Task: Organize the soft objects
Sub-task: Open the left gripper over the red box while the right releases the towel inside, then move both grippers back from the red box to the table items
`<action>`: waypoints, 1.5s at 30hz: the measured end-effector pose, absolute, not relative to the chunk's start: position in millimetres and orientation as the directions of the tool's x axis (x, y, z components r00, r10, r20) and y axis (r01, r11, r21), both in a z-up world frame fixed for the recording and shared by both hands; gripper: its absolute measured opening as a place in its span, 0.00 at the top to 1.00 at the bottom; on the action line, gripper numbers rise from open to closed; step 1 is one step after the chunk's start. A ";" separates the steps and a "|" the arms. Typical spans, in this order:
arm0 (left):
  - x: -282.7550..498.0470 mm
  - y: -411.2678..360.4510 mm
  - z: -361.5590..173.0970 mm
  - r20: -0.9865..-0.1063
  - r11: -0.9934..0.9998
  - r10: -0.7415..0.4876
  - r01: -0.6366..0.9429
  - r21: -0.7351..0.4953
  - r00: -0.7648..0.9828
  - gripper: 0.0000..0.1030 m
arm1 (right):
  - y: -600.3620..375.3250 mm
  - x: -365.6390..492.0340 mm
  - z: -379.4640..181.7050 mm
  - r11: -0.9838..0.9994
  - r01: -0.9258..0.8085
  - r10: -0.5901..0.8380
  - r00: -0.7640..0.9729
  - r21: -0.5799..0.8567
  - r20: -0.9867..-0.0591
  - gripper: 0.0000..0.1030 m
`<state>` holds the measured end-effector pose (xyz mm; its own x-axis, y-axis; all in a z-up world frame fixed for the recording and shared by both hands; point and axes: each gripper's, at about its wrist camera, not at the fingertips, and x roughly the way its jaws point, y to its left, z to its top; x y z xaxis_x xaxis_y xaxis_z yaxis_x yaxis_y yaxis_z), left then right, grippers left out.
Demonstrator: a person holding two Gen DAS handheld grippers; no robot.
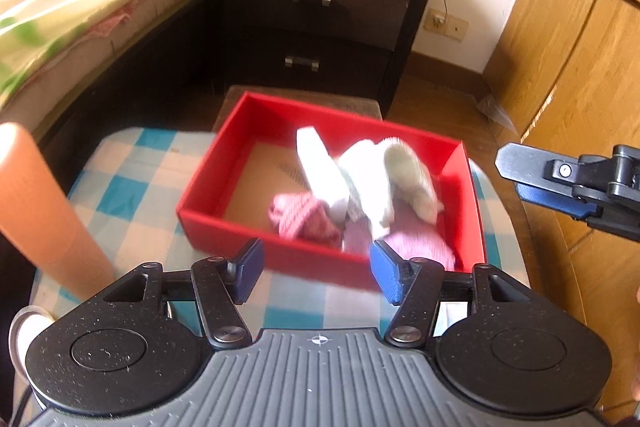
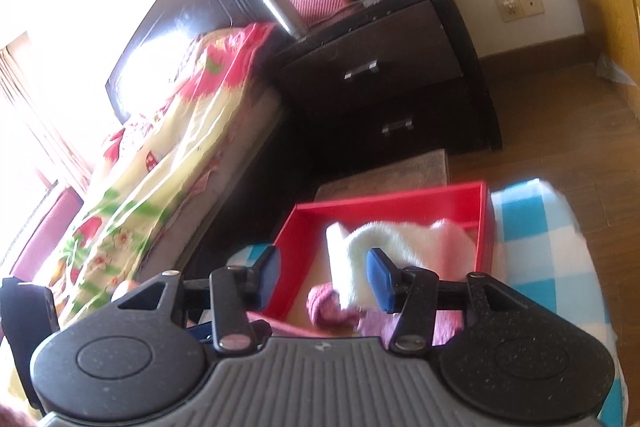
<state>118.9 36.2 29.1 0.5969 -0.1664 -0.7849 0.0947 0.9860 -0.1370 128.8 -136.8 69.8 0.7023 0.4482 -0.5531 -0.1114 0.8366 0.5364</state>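
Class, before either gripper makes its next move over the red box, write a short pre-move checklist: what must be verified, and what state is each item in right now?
1. Left gripper open, nothing between its pads: ok.
2. Right gripper open, not pinching cloth: ok.
3. White socks inside the red box: ok, though they stand up loosely.
4. Pink socks in the box: ok.
5. Box fully supported on the checked cloth: cannot tell; its far end seems to overhang.
6. More soft items left to sort: cannot tell.
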 end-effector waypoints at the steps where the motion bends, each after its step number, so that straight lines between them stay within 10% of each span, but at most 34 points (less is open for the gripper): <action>1: 115.6 36.7 27.7 -0.789 0.986 -0.168 0.097 -0.137 0.591 0.42 | -134.8 125.7 69.1 0.840 -0.116 0.449 0.696 0.530 -0.560 0.71; 45: -5.9 34.1 -10.6 -0.864 0.930 -0.329 -0.028 -0.367 0.380 0.29 | -109.1 65.6 32.8 0.834 -0.135 0.514 0.541 0.534 -0.666 0.61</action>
